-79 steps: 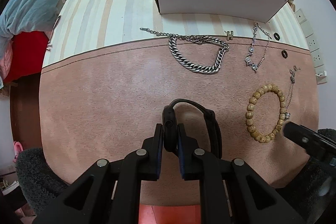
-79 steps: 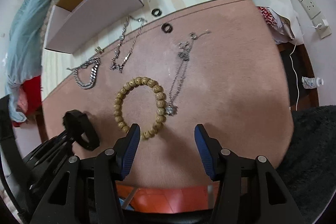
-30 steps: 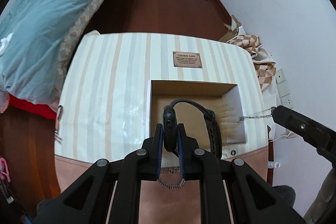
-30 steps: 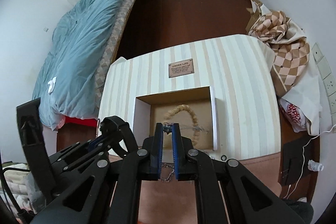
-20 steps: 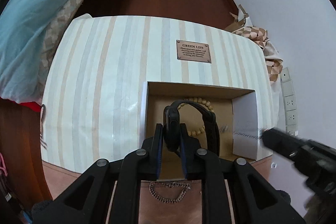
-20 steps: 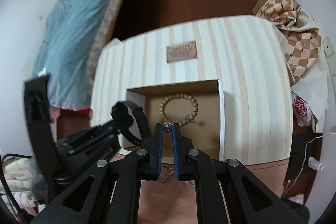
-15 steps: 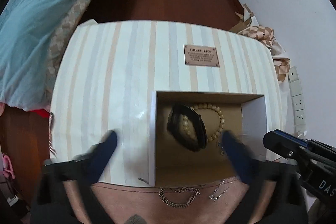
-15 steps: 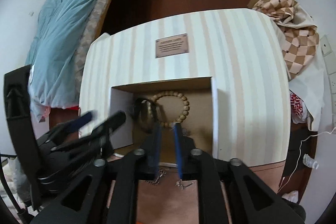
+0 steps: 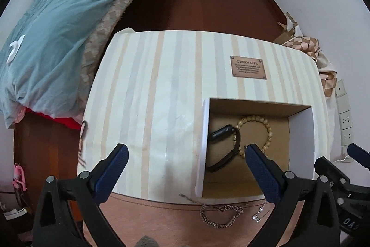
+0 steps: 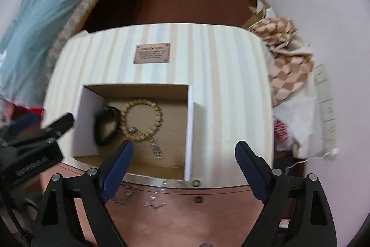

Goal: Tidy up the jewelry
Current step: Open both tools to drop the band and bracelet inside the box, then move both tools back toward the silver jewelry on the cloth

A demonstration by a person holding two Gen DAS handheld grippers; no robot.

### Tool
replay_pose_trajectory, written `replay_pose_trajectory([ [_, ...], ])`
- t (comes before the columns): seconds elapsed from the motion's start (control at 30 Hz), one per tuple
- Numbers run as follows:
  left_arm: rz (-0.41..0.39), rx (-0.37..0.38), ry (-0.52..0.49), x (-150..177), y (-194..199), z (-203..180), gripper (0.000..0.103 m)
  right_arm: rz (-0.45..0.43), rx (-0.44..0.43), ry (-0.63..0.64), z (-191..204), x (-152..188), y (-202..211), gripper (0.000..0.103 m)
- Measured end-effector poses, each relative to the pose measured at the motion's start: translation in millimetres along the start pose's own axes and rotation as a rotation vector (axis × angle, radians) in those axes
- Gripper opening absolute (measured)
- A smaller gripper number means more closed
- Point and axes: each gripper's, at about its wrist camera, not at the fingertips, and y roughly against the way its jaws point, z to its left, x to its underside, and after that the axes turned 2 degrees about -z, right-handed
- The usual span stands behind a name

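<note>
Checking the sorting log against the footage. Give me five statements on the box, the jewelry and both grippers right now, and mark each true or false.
1. The left gripper is clamped on the black watch. False: its jaws stand wide open and the watch lies in the box.
2. The beaded bracelet lies inside the box. True.
3. The right gripper is open and holds nothing. True.
4. All the jewelry is already in the box. False: a silver chain bracelet and a small dark ring lie outside, in front of it.
5. The watch lies on the right side of the box. False: it lies by the left wall, beside the beads.
</note>
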Motion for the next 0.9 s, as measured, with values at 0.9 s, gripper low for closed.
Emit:
replay_pose_trajectory([
  [0.9,-0.257,-0.056,-0.013,71.9,127.5,10.6,0.103,-0.207,-0.002,-0.033,2.4,73.3,107.0,0.094],
])
